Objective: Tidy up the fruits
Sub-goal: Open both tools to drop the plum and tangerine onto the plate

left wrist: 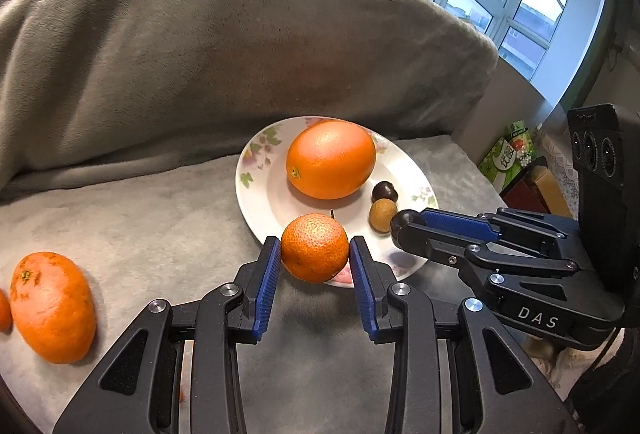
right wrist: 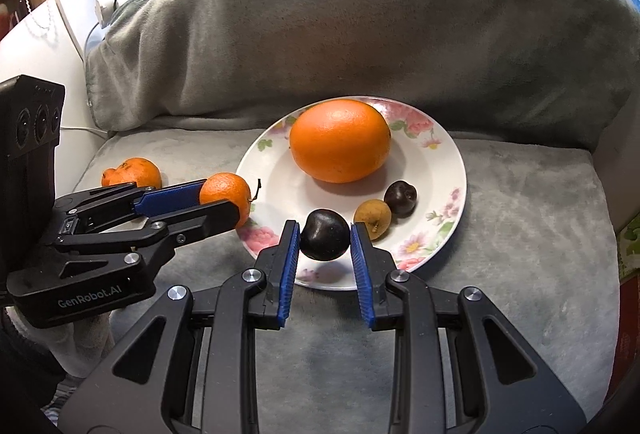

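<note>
My left gripper (left wrist: 315, 254) is shut on a small tangerine (left wrist: 315, 248), held just above the near rim of the flowered white plate (left wrist: 256, 194). My right gripper (right wrist: 325, 240) is shut on a dark plum (right wrist: 324, 240) over the plate's (right wrist: 448, 170) near edge. On the plate lie a large orange (left wrist: 331, 158), a brown longan (left wrist: 382, 215) and a second dark fruit (left wrist: 384, 191). In the right wrist view the large orange (right wrist: 340, 140), the longan (right wrist: 373, 217) and the dark fruit (right wrist: 400, 197) show beyond my fingers, with the left gripper (right wrist: 236, 204) and its tangerine (right wrist: 225, 194) at the left.
The plate rests on a grey blanket over a sofa seat (left wrist: 140, 202), the backrest (left wrist: 224, 46) rising behind. A loose tangerine (left wrist: 52, 308) lies on the blanket at the left; it is also in the right wrist view (right wrist: 132, 174). Boxes (left wrist: 516, 154) stand past the seat's right edge.
</note>
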### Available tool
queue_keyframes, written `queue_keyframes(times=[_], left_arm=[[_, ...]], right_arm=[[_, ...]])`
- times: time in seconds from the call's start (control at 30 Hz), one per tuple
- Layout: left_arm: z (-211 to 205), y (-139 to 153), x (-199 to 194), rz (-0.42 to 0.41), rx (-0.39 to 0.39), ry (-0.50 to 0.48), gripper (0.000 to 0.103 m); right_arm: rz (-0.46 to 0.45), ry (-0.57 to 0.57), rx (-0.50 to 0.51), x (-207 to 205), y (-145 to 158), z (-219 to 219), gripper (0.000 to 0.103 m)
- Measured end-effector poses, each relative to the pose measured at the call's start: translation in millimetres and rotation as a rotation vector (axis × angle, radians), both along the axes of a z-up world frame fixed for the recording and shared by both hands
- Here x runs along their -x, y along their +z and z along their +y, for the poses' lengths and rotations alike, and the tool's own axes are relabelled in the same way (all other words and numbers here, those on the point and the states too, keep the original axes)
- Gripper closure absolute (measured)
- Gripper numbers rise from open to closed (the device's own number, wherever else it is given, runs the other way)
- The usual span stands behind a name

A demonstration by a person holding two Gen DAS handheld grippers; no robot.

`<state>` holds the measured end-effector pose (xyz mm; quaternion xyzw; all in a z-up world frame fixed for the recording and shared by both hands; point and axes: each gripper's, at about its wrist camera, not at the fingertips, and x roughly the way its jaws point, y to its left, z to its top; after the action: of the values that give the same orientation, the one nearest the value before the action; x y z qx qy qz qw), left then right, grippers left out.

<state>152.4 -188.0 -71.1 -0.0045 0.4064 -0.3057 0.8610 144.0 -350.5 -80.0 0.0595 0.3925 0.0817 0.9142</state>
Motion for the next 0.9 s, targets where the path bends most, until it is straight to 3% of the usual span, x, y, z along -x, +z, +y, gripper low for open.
queue_keyframes(times=[0.5, 0.63, 0.77, 0.9], left_arm=[[-3, 2, -3, -0.025, -0.027, 0.009, 0.066], [-3, 5, -3, -0.038, -0.033, 0.016, 0.057], [1, 7, -3, -0.042, -0.033, 0.028, 0.054], [4, 9, -3, -0.041, -0.025, 0.041, 0.043]], right_arm=[[0.0, 0.004, 0.023, -5, -1, 3, 0.074], [-0.013, 0.003, 0.036, -4, 0, 4, 0.048], [-0.022, 0.001, 0.048, -1, 3, 4, 0.047], [-0.026, -0.003, 0.065, 1, 4, 5, 0.035]])
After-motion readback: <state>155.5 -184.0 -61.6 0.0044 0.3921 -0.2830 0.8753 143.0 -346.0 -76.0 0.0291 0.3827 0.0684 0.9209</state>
